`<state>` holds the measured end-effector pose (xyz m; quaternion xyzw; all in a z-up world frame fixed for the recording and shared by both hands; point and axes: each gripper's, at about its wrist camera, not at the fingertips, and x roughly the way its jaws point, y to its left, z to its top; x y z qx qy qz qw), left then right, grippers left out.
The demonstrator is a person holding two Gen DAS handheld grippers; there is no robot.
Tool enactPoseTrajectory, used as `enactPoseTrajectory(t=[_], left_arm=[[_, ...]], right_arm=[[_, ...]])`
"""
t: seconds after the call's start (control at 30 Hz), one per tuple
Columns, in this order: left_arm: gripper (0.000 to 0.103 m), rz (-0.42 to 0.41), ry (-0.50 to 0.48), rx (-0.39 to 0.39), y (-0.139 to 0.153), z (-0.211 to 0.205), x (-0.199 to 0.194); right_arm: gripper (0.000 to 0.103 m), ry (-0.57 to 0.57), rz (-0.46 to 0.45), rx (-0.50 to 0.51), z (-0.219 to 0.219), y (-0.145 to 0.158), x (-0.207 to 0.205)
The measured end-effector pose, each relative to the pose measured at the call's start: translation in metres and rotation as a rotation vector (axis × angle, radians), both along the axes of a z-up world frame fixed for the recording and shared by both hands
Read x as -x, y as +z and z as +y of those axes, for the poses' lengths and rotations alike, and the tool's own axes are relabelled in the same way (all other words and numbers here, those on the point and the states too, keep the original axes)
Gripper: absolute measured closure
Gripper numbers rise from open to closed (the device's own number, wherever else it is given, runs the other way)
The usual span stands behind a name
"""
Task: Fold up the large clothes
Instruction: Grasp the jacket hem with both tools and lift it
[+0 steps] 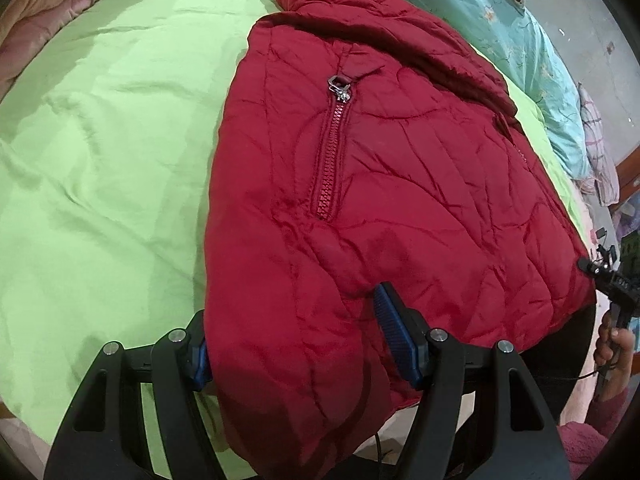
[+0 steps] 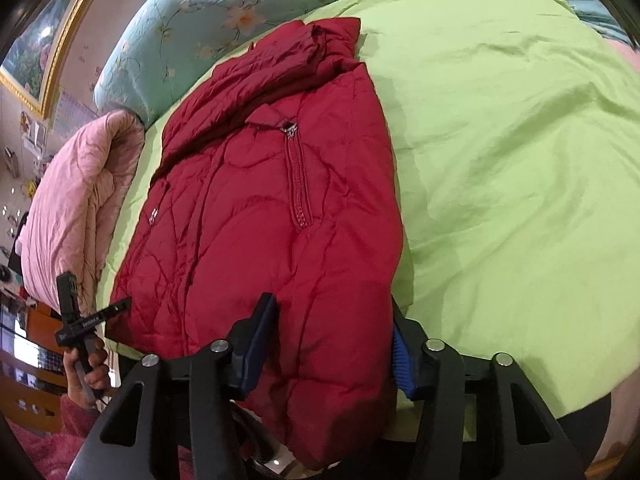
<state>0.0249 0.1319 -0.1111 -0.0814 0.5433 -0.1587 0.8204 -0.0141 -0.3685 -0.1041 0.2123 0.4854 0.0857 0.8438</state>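
We see a red quilted jacket (image 1: 380, 184) lying on the light green sheet (image 1: 100, 152), its collar toward 12 o'clock and its hem hanging over the bed's near edge toward 6 o'clock. A pocket zipper (image 1: 332, 156) runs down the upper layer of the jacket. In the left wrist view, the left gripper (image 1: 296, 348) has its jaws spread wide, with a thick fold of the jacket's hem between the two blue pads; the fabric touches both pads, so we take the jaws as clamped on that bulky fold. In the right wrist view, the right gripper (image 2: 332, 340) does the same, its jaws wide apart with padded hem filling the gap. At 8 o'clock there, a hand (image 2: 86, 376) holds the other gripper's handle. A pink quilt (image 2: 76, 200) lies at 9 o'clock, a floral teal cover (image 2: 200, 12) toward 11 o'clock
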Motion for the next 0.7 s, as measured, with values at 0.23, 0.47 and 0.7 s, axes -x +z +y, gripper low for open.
enactPoseTrajectory(t=[0.23, 0.47, 0.7], left_arm=[[0.035, 0.009, -0.015, 0.036, -0.002, -0.003, 0.0], [0.069, -0.022, -0.034, 0.014, 0.003, -0.005, 0.003], [0.073, -0.014, -0.048, 0.041, 0.002, -0.001, 0.002]], right_arm=[[0.055, 0.069, 0.016, 0.027, 0.009, -0.003, 0.001], [0.072, 0.098, 0.0, 0.038, 0.013, 0.0, 0.002], [0.068, 0.093, 0.013, 0.01, 0.011, -0.006, 0.002]])
